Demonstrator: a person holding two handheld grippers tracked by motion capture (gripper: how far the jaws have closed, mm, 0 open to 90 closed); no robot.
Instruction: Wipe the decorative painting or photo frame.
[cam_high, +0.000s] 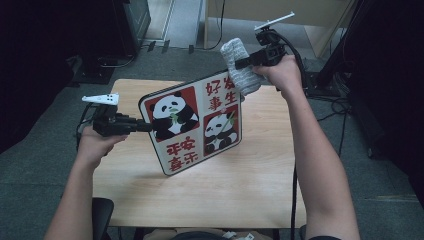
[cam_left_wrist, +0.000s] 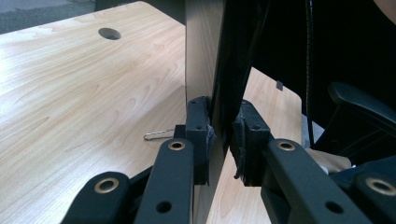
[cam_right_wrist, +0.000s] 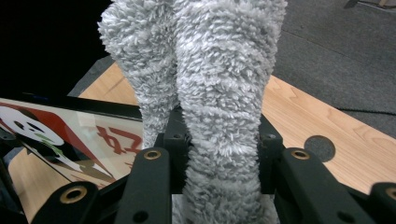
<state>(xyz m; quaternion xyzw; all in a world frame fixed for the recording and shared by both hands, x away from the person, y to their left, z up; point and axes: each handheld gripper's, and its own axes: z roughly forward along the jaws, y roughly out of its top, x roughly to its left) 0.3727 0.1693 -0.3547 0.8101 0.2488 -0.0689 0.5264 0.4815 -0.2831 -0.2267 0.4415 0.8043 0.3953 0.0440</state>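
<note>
Panda picture board (cam_high: 192, 127) at frame centre, tilted on lower edge above bench (cam_high: 250, 185). Left tongs (cam_high: 145, 127) clamp its left edge. Right tongs (cam_high: 239, 63) squeeze grey fluffy cloth (cam_high: 239, 67) on upper right corner. Wipe downward; keep board steady.

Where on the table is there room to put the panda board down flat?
The panda board is held tilted over the table's middle. Bare wood runs wide along the near edge, between the person's forearms, and right of the board. The far right corner is crowded by the grey cloth in the right gripper.
</note>
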